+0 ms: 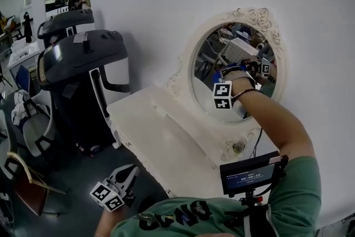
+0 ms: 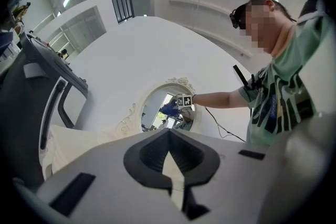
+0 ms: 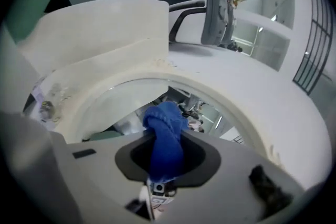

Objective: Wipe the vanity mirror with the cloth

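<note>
Left gripper (image 1: 126, 176) is hanging low, well below and left of the mirror (image 1: 206, 66), tips pressed together, nothing between them, doing no work. Vanity top (image 1: 166, 136) is running out directly under the mirror, bare white, nothing in the way. Right gripper (image 3: 165, 168) is reaching up to the right half of the mirror, jaws pinching the blue cloth (image 3: 166, 131). The cloth's long axis is running along the jaws, with the bunched end poking past the tips toward the glass; I can't tell if it is actually touching. The right arm is the one at the mirror, so the wipe is looking like its job: sweep across the oval glass, staying inside the carved frame. The white wall (image 1: 155, 3) is backing the mirror. A black machine (image 1: 83, 61) is standing left of the mirror, with open room beyond.
</note>
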A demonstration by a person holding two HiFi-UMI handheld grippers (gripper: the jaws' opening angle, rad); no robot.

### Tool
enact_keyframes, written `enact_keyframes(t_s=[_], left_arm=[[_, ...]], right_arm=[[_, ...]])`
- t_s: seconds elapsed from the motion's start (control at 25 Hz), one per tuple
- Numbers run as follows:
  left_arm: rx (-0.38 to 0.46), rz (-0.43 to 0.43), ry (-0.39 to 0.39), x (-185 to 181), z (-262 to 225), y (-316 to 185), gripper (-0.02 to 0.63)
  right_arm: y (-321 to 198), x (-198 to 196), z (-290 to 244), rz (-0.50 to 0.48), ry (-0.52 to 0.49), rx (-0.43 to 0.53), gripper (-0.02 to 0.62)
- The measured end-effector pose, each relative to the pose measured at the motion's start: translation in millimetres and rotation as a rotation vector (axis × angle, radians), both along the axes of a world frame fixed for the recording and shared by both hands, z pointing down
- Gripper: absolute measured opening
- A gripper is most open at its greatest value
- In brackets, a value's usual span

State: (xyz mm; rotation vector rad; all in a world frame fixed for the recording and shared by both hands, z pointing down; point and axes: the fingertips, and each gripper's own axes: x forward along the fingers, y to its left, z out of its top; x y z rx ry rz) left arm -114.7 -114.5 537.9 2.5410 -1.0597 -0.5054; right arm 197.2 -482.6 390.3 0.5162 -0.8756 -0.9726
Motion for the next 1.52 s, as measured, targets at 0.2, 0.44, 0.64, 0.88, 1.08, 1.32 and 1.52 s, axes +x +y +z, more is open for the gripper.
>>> enact_keyframes(t_s=[0.2, 0.44, 0.64, 0.88, 1.08, 1.32, 1.52], left_arm=[[-0.056, -0.053, 0.000, -46.7, 24.3, -16.4, 0.006], [-0.123, -0.097, 0.012, -76.8, 57.1, -25.2, 0.006], [-0.139, -0.104, 0.017, -76.6, 64.9, -31.1, 0.006], [-0.110, -0.065, 0.014, -48.8, 51.0, -40.1, 0.006], [-0.059, -0.013, 0.000, -14.9, 26.6, -39.7, 0.006], [-0.024, 0.080, -0.006, 39.4, 7.1, -31.8, 0.006], [0.005, 0.131, -0.018, 75.1, -8.9, -22.8, 0.006]], right_arm=[[-93.7, -73.6, -20.3, -0.120, 0.036, 0.155, 0.071], [-168.8, -96.8, -15.8, -0.104, 0.103, 0.221, 0.071], [-183.6, -94.9, -11.0, -0.088, 0.137, 0.221, 0.071], [-156.6, -67.6, 6.5, -0.046, 0.161, 0.143, 0.071], [-89.3, -2.6, 27.9, -0.004, 0.218, 0.057, 0.071], [12.8, 89.0, 59.1, 0.118, 0.223, -0.088, 0.071], [78.2, 150.3, 79.7, 0.254, 0.212, -0.229, 0.071]])
